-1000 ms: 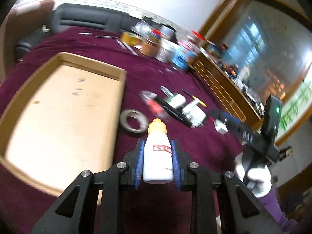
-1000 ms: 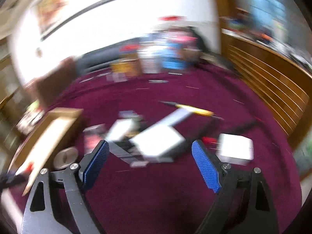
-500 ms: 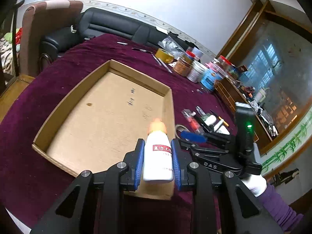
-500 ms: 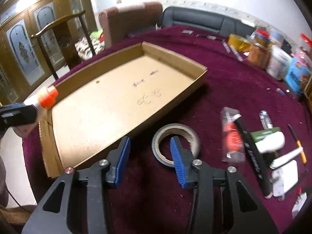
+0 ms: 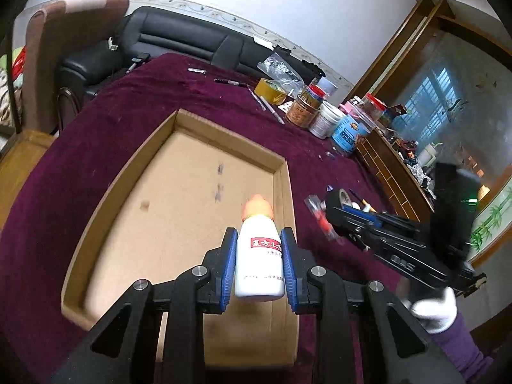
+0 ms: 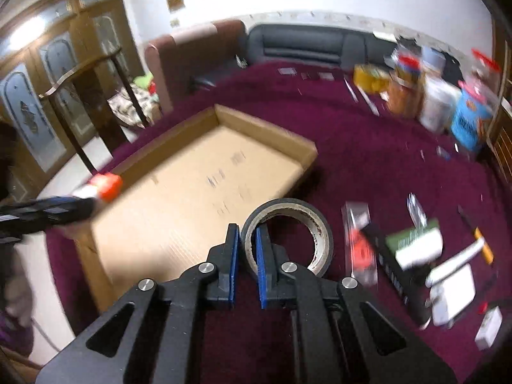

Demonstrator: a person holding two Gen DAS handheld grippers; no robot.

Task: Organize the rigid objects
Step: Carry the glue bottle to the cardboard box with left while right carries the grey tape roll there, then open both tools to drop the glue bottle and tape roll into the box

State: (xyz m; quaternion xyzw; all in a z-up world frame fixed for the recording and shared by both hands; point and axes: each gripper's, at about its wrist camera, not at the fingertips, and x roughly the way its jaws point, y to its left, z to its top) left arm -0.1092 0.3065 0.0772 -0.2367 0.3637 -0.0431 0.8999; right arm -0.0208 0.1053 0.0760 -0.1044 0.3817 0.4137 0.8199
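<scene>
My left gripper (image 5: 258, 240) is shut on a white bottle (image 5: 260, 259) with an orange cap and a red label, held above the near right part of a shallow cardboard tray (image 5: 134, 166). My right gripper (image 6: 245, 233) is shut on the near wall of a black tape roll (image 6: 289, 235), just right of the tray (image 6: 265, 128). In the right wrist view the left gripper with the bottle's orange cap (image 6: 107, 185) shows at the left. In the left wrist view the right gripper (image 5: 345, 208) holds the tape roll (image 5: 337, 196).
The table has a maroon cloth (image 6: 352, 147). Loose small items lie at the right: a red packet (image 6: 360, 243), a white box (image 6: 452, 294), a pen (image 6: 480, 240). Jars and cans (image 5: 323, 112) stand at the far side. A black sofa (image 5: 179, 38) is behind.
My right gripper has closed on the tape roll's wall; half a second ago its jaws stood apart over it. My left gripper carried the bottle from the cloth to over the tray.
</scene>
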